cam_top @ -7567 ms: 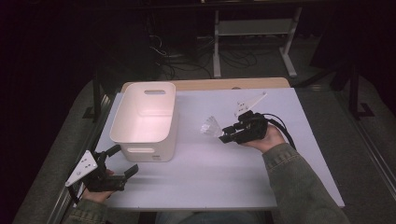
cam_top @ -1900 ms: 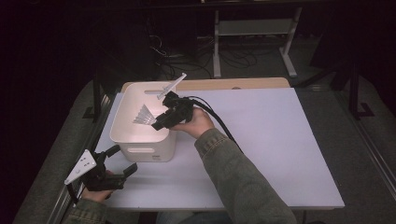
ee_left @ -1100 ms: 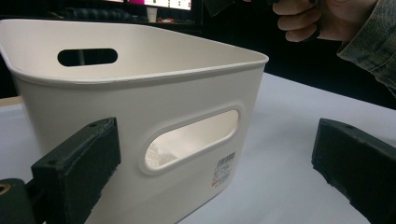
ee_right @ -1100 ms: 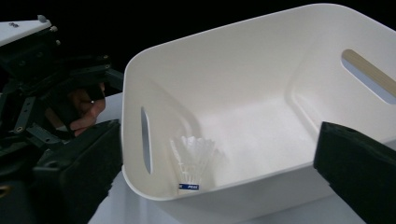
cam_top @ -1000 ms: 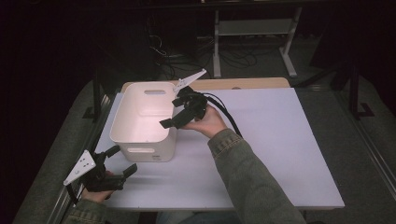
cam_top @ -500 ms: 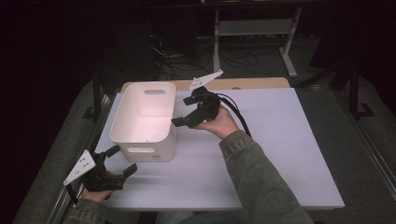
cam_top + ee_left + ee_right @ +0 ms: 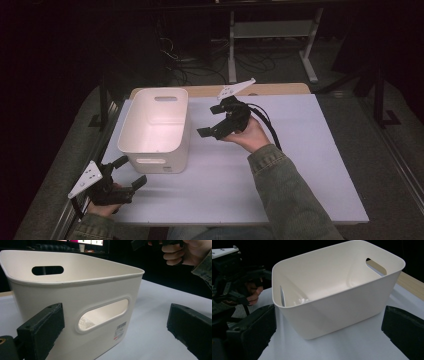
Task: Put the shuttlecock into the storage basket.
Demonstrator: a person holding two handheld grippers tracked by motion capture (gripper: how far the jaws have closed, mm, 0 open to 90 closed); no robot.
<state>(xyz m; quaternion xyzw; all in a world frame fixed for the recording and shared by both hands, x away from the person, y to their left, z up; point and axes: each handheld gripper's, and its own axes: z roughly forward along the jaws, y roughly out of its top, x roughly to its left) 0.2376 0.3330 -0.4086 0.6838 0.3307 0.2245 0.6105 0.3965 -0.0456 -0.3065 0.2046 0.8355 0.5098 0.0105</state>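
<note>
the right gripper [image 7: 214,121] is pulling back from the white bin [image 7: 156,129], jaws apart and empty now, the crumpled clear scrap [image 7: 302,301] lying inside, while the left gripper [image 7: 126,171] is staying wide open near the table's [image 7: 300,165] front edge.

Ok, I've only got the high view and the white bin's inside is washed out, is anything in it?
Observer: Yes, the right gripper view shows a small crumpled whitish scrap on the floor of the bin, by the handle slot nearest the left gripper.
Operator: Is the right gripper holding anything?
Observer: No, its jaws stand wide apart, nothing between them.
Operator: Any marking on the bin?
Observer: A small printed label beside that handle slot, in the left gripper view.
</note>
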